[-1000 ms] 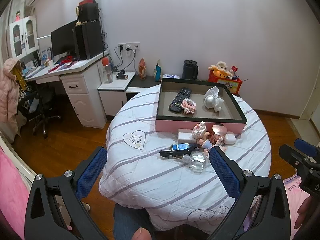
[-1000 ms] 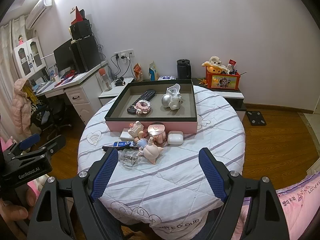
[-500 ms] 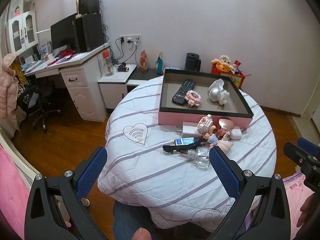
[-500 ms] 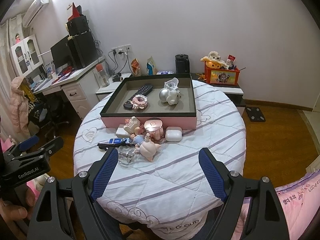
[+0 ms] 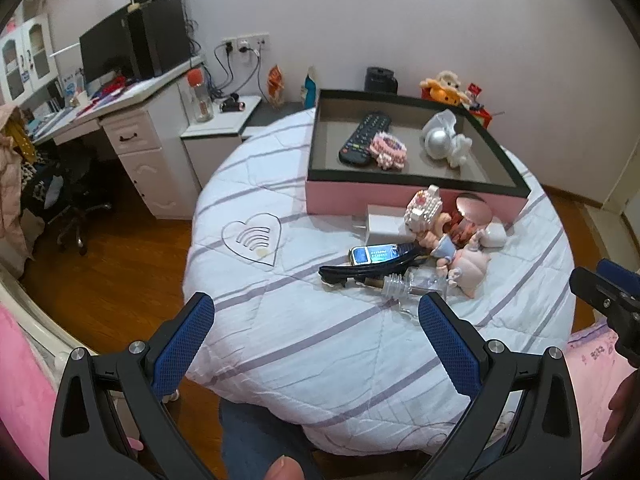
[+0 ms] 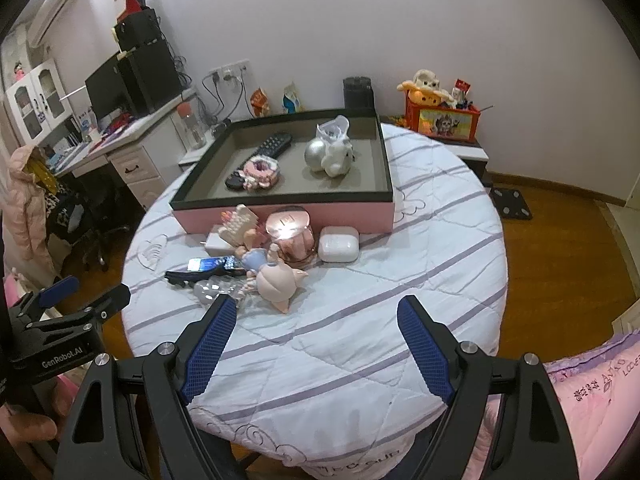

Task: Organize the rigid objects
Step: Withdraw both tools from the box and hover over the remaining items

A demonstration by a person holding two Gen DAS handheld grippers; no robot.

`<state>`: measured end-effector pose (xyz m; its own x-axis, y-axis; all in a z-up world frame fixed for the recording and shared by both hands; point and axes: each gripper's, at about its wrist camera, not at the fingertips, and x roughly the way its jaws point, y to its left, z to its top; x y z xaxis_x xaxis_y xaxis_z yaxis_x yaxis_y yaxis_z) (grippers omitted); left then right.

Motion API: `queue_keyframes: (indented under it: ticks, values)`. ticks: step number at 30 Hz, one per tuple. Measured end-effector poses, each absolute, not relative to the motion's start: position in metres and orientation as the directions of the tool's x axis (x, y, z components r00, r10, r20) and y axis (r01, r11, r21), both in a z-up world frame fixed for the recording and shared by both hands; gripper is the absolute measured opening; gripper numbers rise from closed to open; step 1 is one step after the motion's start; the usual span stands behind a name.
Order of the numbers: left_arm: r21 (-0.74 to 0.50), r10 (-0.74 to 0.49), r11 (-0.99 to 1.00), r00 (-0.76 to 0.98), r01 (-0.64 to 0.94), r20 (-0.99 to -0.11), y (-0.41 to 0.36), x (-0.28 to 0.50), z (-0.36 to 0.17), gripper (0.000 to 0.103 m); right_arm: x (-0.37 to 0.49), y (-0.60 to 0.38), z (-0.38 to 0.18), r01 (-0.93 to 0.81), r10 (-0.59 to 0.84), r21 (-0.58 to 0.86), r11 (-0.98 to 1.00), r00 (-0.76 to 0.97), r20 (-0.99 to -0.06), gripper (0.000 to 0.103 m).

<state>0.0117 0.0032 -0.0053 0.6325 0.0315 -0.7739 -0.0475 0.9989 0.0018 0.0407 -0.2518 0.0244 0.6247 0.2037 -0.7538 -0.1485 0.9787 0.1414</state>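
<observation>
Both claws, left claw (image 5: pixel 316 322) and right claw (image 6: pixel 316 322), hanging released, empty, above desk (image 6: pixel 360 320). Pile (image 6: pixel 256 260) sitting at twelve o'clock, touching tray (image 6: pixel 280 212). Risk: tangled pieces dragging neighbours, bottle (image 5: pixel 416 284) rolling off.

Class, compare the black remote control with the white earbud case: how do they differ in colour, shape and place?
The remote control is black, long and slim; the earbud case is white, short and rounded. The remote control lies inside the pink-sided tray, touching a pink knitted piece; the earbud case sits on the striped quilt just outside the tray's front wall. Both lie flat, untouched by any gripper.
</observation>
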Motion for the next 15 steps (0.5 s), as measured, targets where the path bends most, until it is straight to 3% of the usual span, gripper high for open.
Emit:
queue_keyframes:
  ticks: [15]
  values:
    - [-0.015,-0.006,1.0,0.558,-0.012,-0.83,0.003,0.044,-0.046,0.103,0.08,-0.238,-0.023,-0.16,0.226,0.165,0.973,0.534,-0.814,0.084]
